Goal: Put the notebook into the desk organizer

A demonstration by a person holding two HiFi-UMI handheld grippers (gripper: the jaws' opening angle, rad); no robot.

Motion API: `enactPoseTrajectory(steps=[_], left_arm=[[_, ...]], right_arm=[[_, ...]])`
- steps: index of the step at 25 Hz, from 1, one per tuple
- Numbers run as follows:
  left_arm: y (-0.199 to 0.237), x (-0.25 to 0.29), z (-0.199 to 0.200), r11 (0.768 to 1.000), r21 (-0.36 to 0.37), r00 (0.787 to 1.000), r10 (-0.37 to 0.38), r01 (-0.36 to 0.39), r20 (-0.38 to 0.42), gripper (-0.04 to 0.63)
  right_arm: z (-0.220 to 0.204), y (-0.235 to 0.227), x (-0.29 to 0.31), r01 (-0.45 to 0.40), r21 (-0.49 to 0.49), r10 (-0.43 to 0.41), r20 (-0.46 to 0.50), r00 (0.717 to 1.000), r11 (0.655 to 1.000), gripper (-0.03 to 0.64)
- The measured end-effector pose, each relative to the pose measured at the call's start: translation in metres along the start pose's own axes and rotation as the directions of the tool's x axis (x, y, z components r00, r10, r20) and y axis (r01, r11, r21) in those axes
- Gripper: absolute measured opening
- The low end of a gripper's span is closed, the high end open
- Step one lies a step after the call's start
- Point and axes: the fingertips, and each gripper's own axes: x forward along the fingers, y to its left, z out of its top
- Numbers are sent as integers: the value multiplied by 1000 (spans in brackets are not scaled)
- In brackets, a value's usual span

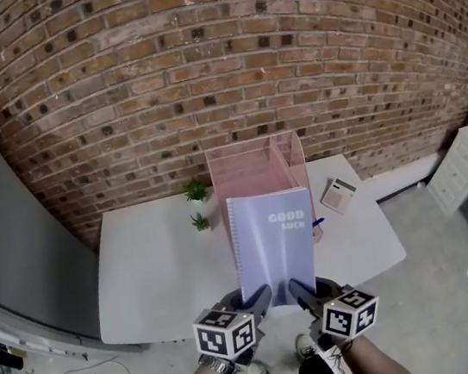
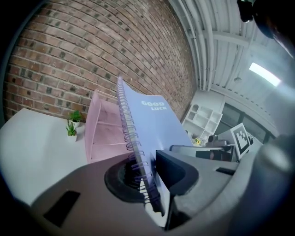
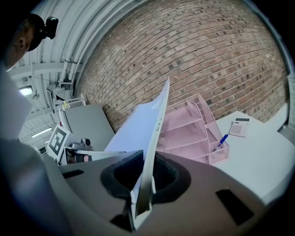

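I have both tools clenched on the lilac notebook [image 1: 275, 245]: my left gripper [image 1: 257, 297] bites its bottom edge at the spiral side, and my right gripper [image 1: 303, 292] bites the same edge at the open side. The notebook hangs in the air, cover towards me, over the front edge of the white table [image 1: 159, 271]. The pink desk organizer [image 1: 253, 168] stands at the back edge, beyond the notebook. A calculator [image 1: 338, 196] lies near the back right corner
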Motion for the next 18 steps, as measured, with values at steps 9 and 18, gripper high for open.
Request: enactPoseTrajectory(steps=[9,18], left_arm=[[12,20,3,999,-24,1000,26,-27,-13,78],[31,51,14,993,-81,996,87,-88,-19,81]], right_arm=[[3,-21,16,-36,42,38,-35,999,998,54],[15,-54,42,-102,87,109,-85,990,991,54]])
